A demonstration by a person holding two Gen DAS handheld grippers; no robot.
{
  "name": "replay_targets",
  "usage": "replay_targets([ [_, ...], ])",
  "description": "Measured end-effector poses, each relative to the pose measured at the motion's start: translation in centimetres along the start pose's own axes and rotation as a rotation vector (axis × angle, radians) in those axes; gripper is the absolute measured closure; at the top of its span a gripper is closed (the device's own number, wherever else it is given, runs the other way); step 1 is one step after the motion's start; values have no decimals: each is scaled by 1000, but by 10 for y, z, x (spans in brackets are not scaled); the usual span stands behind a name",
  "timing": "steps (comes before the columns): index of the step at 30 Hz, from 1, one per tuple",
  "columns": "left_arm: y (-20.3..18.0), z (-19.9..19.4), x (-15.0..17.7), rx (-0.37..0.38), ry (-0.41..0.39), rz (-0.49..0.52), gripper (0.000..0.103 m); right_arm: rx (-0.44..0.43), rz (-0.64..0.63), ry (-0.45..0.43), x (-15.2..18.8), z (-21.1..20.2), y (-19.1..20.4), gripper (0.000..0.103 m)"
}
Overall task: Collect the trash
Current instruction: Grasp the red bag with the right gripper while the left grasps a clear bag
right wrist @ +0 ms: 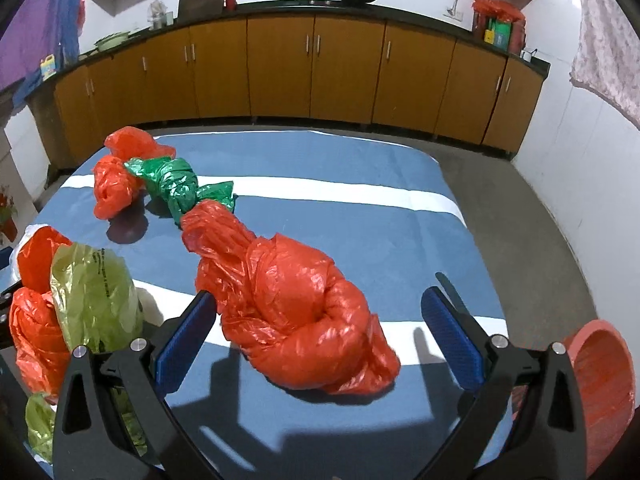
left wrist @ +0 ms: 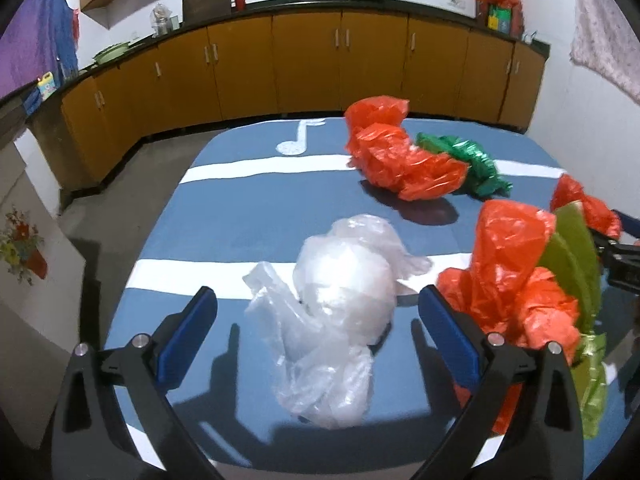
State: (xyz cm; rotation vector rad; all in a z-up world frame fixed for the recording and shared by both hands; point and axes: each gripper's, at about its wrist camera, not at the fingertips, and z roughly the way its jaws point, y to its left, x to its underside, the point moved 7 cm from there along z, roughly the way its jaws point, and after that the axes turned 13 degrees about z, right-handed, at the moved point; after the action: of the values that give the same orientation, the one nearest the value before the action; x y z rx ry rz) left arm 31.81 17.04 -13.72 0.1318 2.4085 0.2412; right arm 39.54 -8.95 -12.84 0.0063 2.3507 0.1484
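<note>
Little of the collecting looks done, judging by how much still lies on the table (right wrist: pixel 360 216). The left gripper (left wrist: pixel 318 308) is spread wide, its blue fingers (left wrist: pixel 448 328) flanking a clear bag (left wrist: pixel 336 304) that lies on the blue cloth between them, not yet pinched. The right gripper (right wrist: pixel 320 312) is likewise spread, with a knotted red bag (right wrist: pixel 304 312) lying between its fingers; the left finger seems to touch the bag's edge, the right one stands apart from it. Farther back, another red bag (right wrist: pixel 116 184) and a green bag (right wrist: pixel 180 188) lie bunched together, untouched. Between the two grippers a clump of red and yellow-green bags (left wrist: pixel 532 276) stands near the table's front edge. A red bin (right wrist: pixel 600 384) sits low at the right, beside the table; whether anything is already in it cannot be seen. So the work left is probably to grip each bag and carry it to the bin.
</note>
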Motion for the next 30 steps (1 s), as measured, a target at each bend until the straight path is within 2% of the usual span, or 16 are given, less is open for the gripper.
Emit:
replay_targets([
  [2,4,6,2,-11,26,-8,4,6,-15,5,2,0,3,2],
  [6,8,14,4,16,46,-25,4,38,-27,40,9,4,9,3],
  [9,7,18,5,47,50,-23,5,50,-15,91,15,11,8,12],
  [11,7,22,6,71,58,-27,10,48,7,141,21,16,6,15],
  [13,8,27,7,85,75,-37,11,47,27,138,20,15,2,17],
  [16,13,34,8,92,90,-57,11,44,32,124,21,12,1,27],
  [21,10,33,1,94,67,-31,11,28,13,73,13,5,5,28],
  [24,4,33,-3,110,55,-11,22,28,3,57,10,2,7,28],
  [25,2,33,-4,118,55,-10,30,25,3,58,10,2,8,30],
  [26,-1,33,-4,127,56,-12,39,12,2,67,11,2,9,40],
  [27,-3,35,-4,144,58,-21,43,5,4,72,12,2,10,44],
  [30,-5,31,-4,154,48,-31,55,-22,34,71,12,-2,5,47],
])
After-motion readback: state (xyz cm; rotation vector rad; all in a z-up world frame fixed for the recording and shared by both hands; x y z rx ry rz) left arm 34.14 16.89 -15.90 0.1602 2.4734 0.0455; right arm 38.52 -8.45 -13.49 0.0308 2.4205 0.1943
